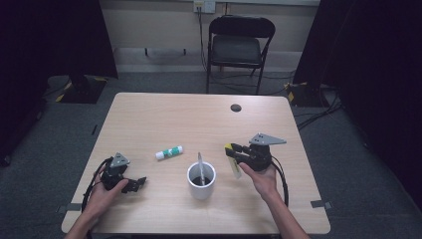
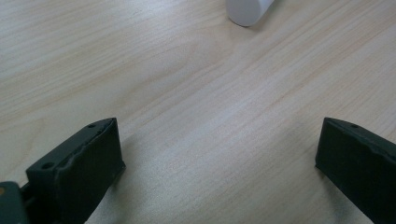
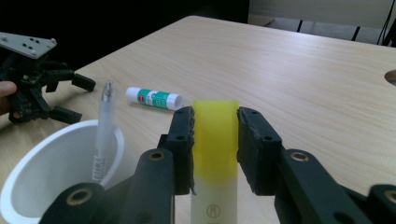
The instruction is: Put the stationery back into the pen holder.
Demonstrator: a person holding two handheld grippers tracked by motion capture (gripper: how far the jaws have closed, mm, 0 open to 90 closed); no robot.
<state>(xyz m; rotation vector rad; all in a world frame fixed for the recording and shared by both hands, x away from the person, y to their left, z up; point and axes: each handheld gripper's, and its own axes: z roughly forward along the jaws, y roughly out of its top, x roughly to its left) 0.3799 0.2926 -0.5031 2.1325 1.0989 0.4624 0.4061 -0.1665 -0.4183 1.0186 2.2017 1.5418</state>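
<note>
Fingers (image 3: 254, 140) of the right gripper (image 3: 215, 140) are clamped on a yellow highlighter (image 3: 215, 135), held just right of the white cup (image 1: 201, 180). Left gripper (image 1: 133, 183) is spread wide, empty, at near left. Risk: the cup's rim or pen (image 1: 200, 167) gets clipped, tipping it.

The highlighter (image 3: 214, 140) has a bright yellow cap end and a pale, translucent barrel with a small round mark. It stands roughly upright, clamped at the cap, yellow end toward 12 o'clock in the right gripper view. In the high view it hangs tilted above the table, at about 3 o'clock from the white cup (image 1: 201, 180), just beside it.
</note>
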